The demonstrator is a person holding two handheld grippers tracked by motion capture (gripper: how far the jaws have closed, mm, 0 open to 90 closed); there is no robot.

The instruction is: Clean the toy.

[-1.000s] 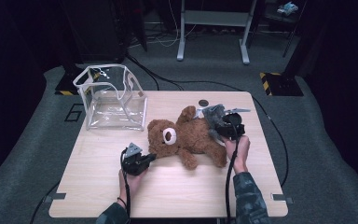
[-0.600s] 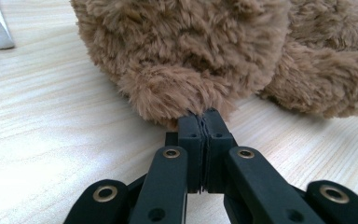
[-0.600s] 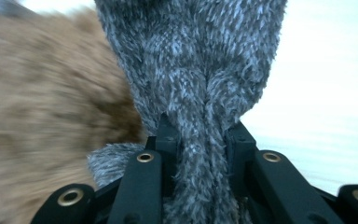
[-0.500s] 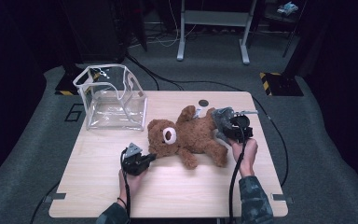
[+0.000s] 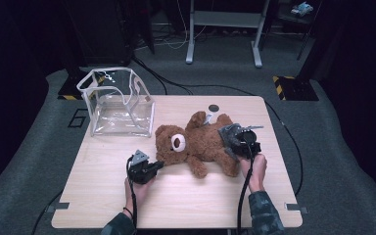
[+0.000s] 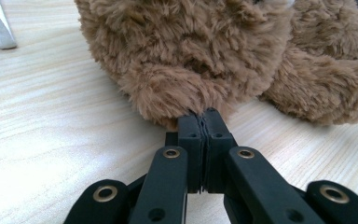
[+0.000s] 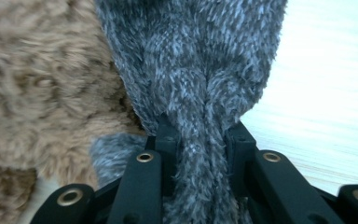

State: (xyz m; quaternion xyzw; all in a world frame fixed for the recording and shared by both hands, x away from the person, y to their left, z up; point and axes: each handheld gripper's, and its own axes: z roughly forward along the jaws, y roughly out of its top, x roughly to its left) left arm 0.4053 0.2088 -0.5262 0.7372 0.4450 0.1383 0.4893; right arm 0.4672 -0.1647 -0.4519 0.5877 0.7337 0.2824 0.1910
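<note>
Brown teddy bear [image 5: 196,144], one, lies pinched by left tongs [image 6: 204,122]; right tongs [image 7: 200,133] clamp its one grey garment [image 7: 191,60].

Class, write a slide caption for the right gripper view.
Right tongs clamp fuzzy grey knitted cloth beside brown plush teddy bear.

High view overhead, gripper views close, sharing teddy bear [image 5: 198,144]

Light wood table [image 5: 98,196] has a brown teddy bear [image 5: 198,144] lying between the two tongs, a clear plastic box [image 5: 117,103] far-left of them, small dark disc [image 5: 214,107] beyond.
</note>
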